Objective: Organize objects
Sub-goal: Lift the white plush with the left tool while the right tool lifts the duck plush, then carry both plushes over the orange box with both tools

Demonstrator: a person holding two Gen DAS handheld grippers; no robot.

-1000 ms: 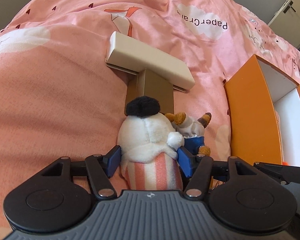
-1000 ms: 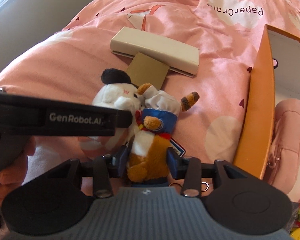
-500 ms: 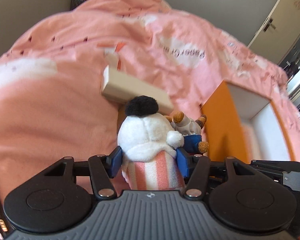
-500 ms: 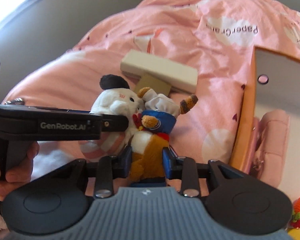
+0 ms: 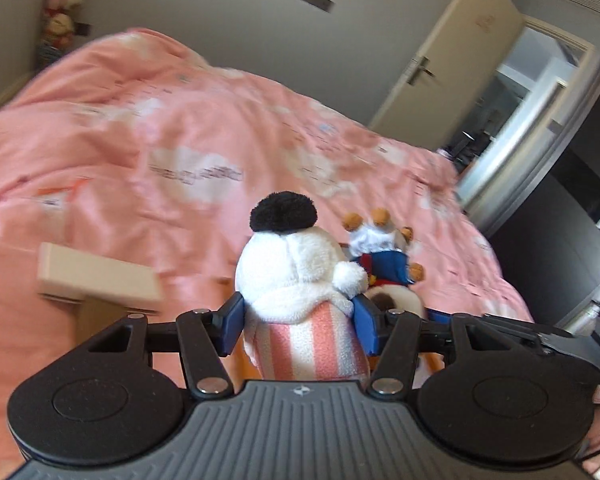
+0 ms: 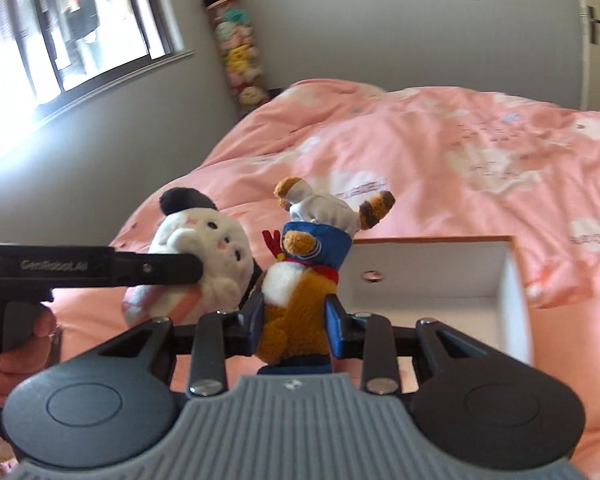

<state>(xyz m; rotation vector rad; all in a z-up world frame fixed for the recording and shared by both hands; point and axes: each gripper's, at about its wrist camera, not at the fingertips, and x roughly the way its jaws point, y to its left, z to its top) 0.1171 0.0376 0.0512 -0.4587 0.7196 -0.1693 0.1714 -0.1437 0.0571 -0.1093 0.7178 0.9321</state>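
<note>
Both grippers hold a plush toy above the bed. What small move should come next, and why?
Probably carry the brown plush, clamped in the right gripper, forward over the open white box: it lies just ahead, with free room inside.

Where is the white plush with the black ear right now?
The white plush is clamped in the left claw above the pink duvet, close beside the brown plush in the right claw.
</note>
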